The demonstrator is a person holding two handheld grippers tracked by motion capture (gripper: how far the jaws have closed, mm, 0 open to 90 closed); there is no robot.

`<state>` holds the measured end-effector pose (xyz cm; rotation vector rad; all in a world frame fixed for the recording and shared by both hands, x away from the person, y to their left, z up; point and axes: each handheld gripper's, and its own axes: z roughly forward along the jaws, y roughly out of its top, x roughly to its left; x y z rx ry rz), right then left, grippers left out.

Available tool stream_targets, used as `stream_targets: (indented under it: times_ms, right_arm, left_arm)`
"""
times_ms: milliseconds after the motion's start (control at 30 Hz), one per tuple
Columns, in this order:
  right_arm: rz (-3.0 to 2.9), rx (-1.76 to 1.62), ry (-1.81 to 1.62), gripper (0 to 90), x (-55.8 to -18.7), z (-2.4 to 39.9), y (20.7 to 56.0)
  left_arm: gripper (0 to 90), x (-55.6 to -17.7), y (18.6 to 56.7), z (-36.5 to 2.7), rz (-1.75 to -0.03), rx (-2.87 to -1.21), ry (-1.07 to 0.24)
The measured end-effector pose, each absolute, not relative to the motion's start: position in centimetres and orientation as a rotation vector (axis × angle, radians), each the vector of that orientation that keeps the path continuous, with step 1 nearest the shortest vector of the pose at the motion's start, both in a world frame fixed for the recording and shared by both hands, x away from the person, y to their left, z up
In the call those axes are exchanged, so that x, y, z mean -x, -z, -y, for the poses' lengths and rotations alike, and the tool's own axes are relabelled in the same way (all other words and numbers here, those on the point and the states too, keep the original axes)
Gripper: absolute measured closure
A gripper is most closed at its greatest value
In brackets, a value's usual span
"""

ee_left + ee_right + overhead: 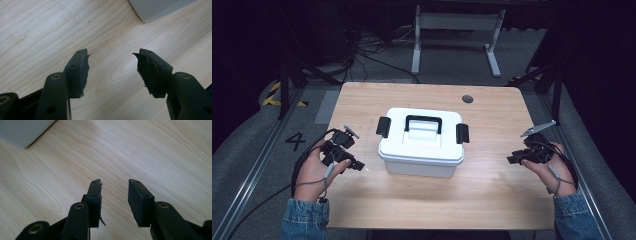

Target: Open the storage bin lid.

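Centrally, white box (pixel 421 142) on table (pixel 492 190); left gripper (pixel 357 167), right gripper (pixel 511 160), jaws spread, flanking apart

pale wood-grain table (pixel 492 190) under the left gripper (pixel 357 165) and right gripper (pixel 511 160), with a round dark grommet (pixel 467 99) far ahead of the right one. grey floor (pixel 522 55) beyond, dim and shadowed. white frame legs (pixel 456 30) further ahead. tangled cables (pixel 372 47) ahead-left. yellow-black tape (pixel 273 94) and a painted "4" (pixel 295 140) outboard of the left gripper.
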<state>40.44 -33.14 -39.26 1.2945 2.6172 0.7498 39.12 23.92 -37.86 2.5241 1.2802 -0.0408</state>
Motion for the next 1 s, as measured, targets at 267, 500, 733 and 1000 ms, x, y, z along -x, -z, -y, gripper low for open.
stream_targets:
  times_ms: [267,500,733,1000]
  right_arm:
    - [-2.629,-1.252,-0.798,63.1,-40.4,32.6,38.4]
    - [-2.632,-1.196,-0.848,62.9,-40.5,32.0,37.2]
    - [-2.656,-1.121,-0.914,62.8,-40.8,31.2,35.5]
    - [-2.685,-1.004,-0.938,62.7,-41.4,28.8,31.8]
  left_arm:
    - [42.7,-38.9,37.7,-23.9,-1.271,-2.521,0.043]
    - [42.4,-38.9,37.5,-24.0,-1.263,-2.514,0.040]
    - [42.1,-39.0,37.6,-24.2,-1.266,-2.509,0.050]
    - [41.7,-39.0,37.5,-24.4,-1.270,-2.504,0.054]
